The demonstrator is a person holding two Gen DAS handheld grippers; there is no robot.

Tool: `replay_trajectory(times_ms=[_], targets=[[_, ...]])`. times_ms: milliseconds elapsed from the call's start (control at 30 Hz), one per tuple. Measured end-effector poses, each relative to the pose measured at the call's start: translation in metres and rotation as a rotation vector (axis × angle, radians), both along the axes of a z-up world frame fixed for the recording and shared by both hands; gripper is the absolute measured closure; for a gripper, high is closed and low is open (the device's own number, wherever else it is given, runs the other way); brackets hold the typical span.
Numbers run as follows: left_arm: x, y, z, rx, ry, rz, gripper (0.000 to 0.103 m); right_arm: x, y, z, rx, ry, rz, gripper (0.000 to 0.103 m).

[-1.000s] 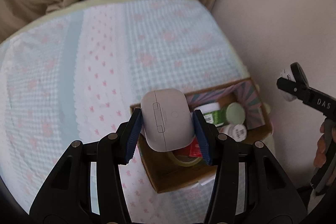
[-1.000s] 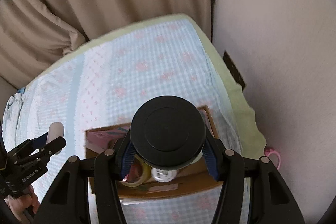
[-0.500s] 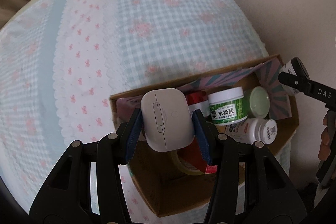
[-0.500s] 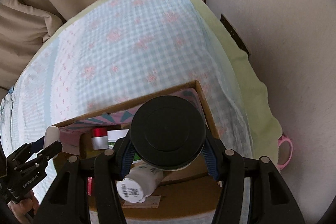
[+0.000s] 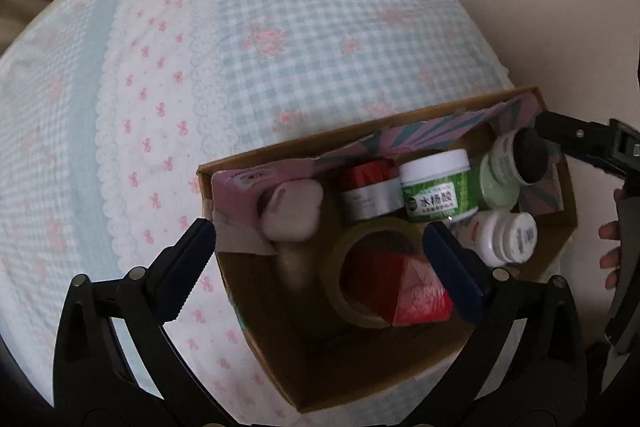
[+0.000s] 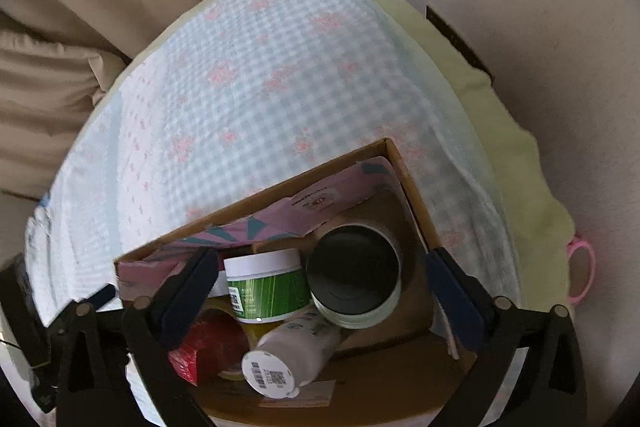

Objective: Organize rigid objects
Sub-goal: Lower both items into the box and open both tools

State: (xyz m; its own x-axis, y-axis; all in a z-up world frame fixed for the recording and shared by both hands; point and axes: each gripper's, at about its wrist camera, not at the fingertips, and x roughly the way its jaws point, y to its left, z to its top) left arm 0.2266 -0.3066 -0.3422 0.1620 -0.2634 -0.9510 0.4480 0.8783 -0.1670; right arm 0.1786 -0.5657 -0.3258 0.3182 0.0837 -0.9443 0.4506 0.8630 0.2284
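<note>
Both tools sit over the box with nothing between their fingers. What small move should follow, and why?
Probably lift both tools straight up out of the box. The left tool and right tool are opening with nothing between the fingers; the white case and the black-lidded jar lie free inside among the other containers. Rising straight should avoid knocking the green jar or the tape roll.
</note>
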Motion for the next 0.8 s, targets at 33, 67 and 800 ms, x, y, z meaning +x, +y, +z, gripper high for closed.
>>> replay_trajectory(times_ms=[33,67,800], targets=[[-0.001,0.002,0.001,-0.003,0.0,0.003,0.0,-0.001,0.003,0.004,-0.037,0.001,0.012,0.0],[-0.003,0.004,0.003,-0.005,0.001,0.007,0.0,-0.002,0.006,0.007,-0.064,-0.004,0.021,0.0],[-0.049,0.069,0.088,-0.091,-0.096,0.054,0.0,-0.049,0.053,0.091,-0.164,-0.072,0.028,0.0]])
